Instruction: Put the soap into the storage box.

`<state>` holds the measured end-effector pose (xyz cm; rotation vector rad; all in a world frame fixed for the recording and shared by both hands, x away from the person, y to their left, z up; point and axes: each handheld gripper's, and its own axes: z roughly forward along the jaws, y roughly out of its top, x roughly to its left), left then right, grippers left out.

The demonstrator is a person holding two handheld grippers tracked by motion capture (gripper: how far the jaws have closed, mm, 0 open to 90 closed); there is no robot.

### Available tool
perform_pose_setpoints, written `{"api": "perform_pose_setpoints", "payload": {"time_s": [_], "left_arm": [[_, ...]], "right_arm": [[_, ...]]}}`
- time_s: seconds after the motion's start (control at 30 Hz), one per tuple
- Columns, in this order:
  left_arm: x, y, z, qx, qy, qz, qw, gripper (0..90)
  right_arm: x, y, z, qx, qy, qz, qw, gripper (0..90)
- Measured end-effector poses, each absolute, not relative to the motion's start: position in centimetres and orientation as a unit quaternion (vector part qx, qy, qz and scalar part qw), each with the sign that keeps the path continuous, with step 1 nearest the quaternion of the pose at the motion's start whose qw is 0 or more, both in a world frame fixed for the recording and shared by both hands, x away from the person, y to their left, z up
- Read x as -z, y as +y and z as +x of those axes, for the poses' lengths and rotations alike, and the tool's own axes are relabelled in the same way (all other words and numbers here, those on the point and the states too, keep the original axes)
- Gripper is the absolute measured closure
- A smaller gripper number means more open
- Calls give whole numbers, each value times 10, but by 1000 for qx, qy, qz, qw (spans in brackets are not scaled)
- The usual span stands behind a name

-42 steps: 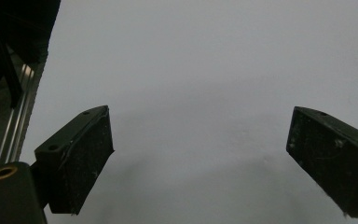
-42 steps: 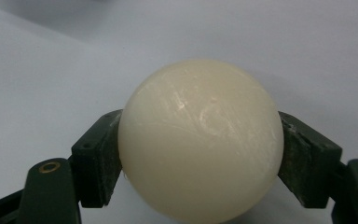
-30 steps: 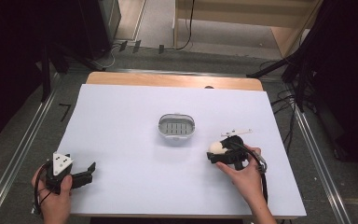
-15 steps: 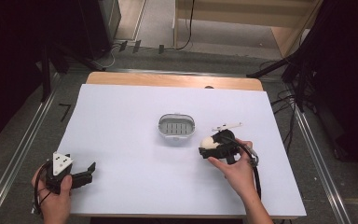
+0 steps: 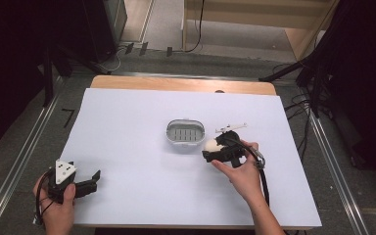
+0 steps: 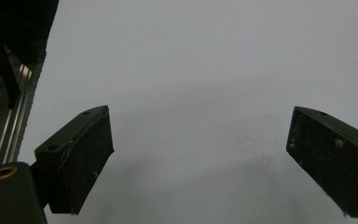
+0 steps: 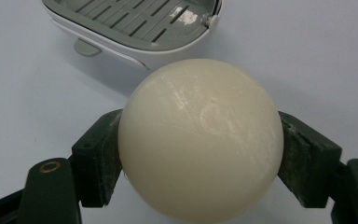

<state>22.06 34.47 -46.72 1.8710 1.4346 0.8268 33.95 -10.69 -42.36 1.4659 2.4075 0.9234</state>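
The right tool [image 7: 200, 144] pinches a cream-white ball [image 7: 200, 140], one black jaw pressed to each side of it. The ball looks smooth and slightly glossy, with faint pale scuffs across its top. In the high view the right tool [image 5: 214, 149] and the ball [image 5: 210, 145] sit just to the right of a grey oval dish [image 5: 185, 132], close to its rim but apart from it. Seen from the right gripper view, the grey oval dish [image 7: 135, 28] lies straight ahead of the ball, its floor a slotted grate inside a paler outer wall, and nothing stands between the two. A small white fitting [image 5: 231, 128] sits just above the right tool.

The right hand [image 5: 242, 169] comes up from the lower edge, forearm slanting toward the dish, the tool pointing left at it.

The left tool [image 5: 92, 178] rests near the front left corner of the white tabletop [image 5: 127, 117], well apart from the dish, held in the left hand [image 5: 58, 205]. In the left gripper view the left tool [image 6: 198, 154] has its jaws spread wide with only bare tabletop between them.
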Motion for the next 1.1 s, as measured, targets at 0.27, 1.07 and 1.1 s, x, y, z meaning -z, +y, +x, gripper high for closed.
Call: {"api": "perform_pose_setpoints", "payload": {"time_s": [0.27,1.07,1.1], "left_arm": [[467,345,221,-314,544,711,317,78],[467,345,221,-313,544,711,318,78],[467,345,221,-313,544,711,318,78]], "right_arm": [[417,-100,343,-313,810,488,90,250],[401,-75,359,-319,815,476,90,250],[401,-75,359,-319,815,476,90,250]]}}
